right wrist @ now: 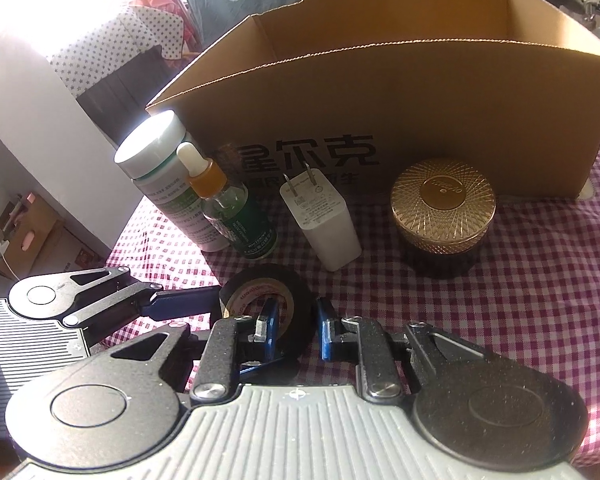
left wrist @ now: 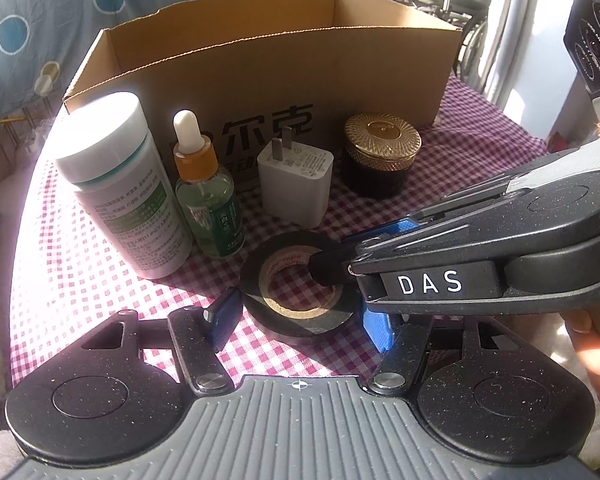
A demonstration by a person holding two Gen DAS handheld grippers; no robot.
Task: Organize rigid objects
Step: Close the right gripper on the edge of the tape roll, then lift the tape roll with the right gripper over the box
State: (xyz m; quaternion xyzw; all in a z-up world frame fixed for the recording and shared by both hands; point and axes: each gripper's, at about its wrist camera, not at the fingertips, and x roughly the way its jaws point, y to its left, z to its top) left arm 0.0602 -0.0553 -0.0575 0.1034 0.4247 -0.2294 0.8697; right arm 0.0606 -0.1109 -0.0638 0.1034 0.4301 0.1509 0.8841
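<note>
A black tape roll (left wrist: 300, 284) lies on the checked cloth between my two grippers; it also shows in the right wrist view (right wrist: 276, 300). My left gripper (left wrist: 300, 320) is open, its blue fingers either side of the roll's near edge. My right gripper (right wrist: 294, 328) straddles the roll's rim, one finger inside the hole and one outside; in the left wrist view its finger (left wrist: 328, 268) sits in the hole. Behind stand a white bottle (left wrist: 120, 184), a dropper bottle (left wrist: 204, 200), a white charger (left wrist: 296, 184) and a gold-lidded jar (left wrist: 380, 156).
An open cardboard box (left wrist: 268, 68) stands behind the row of objects on the red-checked tablecloth (left wrist: 100, 312). The cloth's left edge drops off beside the white bottle. Wheelchairs and hanging fabric are in the background.
</note>
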